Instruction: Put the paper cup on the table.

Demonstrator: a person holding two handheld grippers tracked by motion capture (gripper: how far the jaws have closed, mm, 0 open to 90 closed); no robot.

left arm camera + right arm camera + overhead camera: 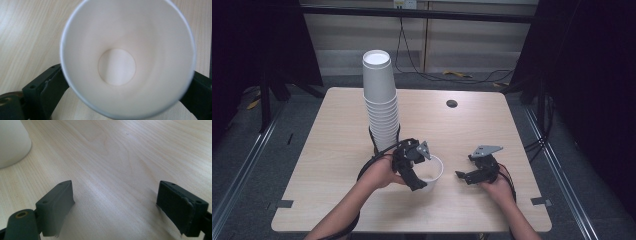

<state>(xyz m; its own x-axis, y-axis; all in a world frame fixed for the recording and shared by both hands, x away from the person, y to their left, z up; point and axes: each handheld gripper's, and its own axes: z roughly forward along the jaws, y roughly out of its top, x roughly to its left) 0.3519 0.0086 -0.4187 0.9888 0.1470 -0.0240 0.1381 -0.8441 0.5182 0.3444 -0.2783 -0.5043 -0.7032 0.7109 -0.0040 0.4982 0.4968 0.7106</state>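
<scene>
Holding cup (127, 57) in our left gripper (416, 172), jaws clamped on its sides, upright on table (332, 145) before stack (381, 107). Our right gripper (472, 175): jaws wide, empty, near cup.

No text, label, brand, number or sign could be read on anything in any of the three views.

A lab: bare wooden table (337, 150), dark metal frame (412, 13), trailing cables (427, 75).
</scene>
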